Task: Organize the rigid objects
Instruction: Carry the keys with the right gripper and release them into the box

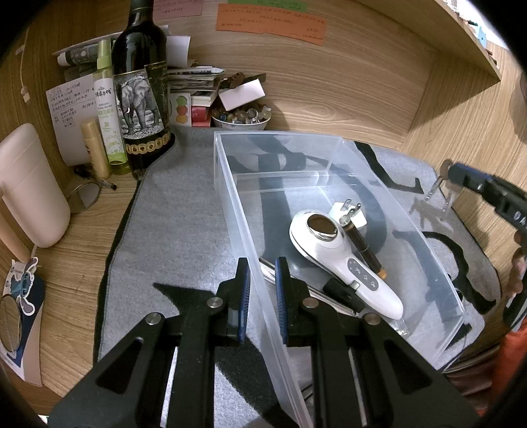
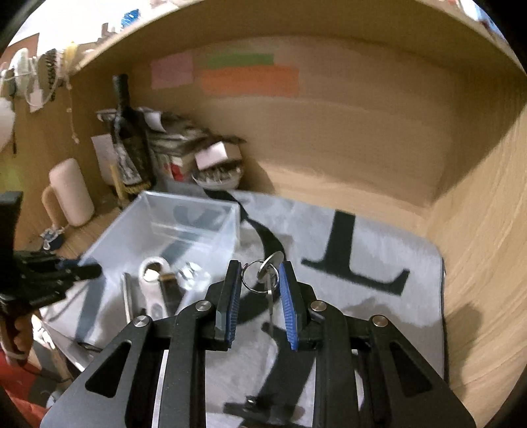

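place: home desk nook | evidence: wine bottle [image 1: 140, 66]; sticky notes [image 1: 270, 21]; wood-grain walls [image 1: 346, 98]; handwritten memo [image 1: 67, 108]

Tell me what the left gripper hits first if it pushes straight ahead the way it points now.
Most likely the near left wall of the clear plastic bin: the left gripper straddles that wall, one finger outside and one inside. Beyond it, the white handheld device lies slightly right of the line. Depth is uncertain through the fisheye.
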A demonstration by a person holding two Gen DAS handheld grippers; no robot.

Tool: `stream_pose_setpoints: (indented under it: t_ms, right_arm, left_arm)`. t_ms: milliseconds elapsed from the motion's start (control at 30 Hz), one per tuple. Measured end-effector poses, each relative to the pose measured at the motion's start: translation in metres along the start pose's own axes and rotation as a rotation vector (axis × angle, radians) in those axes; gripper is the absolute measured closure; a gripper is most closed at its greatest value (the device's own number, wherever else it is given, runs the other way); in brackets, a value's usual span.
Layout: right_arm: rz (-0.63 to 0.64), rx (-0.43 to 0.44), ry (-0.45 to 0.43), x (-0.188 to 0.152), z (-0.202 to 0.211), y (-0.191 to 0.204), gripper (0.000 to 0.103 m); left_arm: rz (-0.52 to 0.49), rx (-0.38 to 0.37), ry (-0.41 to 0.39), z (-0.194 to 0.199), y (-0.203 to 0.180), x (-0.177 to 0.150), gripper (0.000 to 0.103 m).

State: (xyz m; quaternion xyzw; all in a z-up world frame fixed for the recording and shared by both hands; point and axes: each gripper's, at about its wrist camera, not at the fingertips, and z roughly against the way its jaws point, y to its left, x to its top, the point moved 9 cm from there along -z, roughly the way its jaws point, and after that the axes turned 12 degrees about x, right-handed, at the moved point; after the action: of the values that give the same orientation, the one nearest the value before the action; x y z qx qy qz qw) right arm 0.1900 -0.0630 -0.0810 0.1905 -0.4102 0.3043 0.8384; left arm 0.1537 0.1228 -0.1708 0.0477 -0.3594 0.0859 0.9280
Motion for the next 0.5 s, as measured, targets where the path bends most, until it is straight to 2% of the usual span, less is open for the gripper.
stream_pose_setpoints:
  t_ms: [300,500]
  right_arm:
    - [0.091,0.090,-0.050,0.023,-0.001,0.049,0.082]
    - [0.155,0.146,-0.020,0.023,-0.017,0.079,0.082]
  left_arm:
    - [0.001,-0.001,-0.001,-0.001,-0.002,0.000,0.088]
    - [0.000,-0.001,-0.002,-0.001,-0.002,-0.001,0.088]
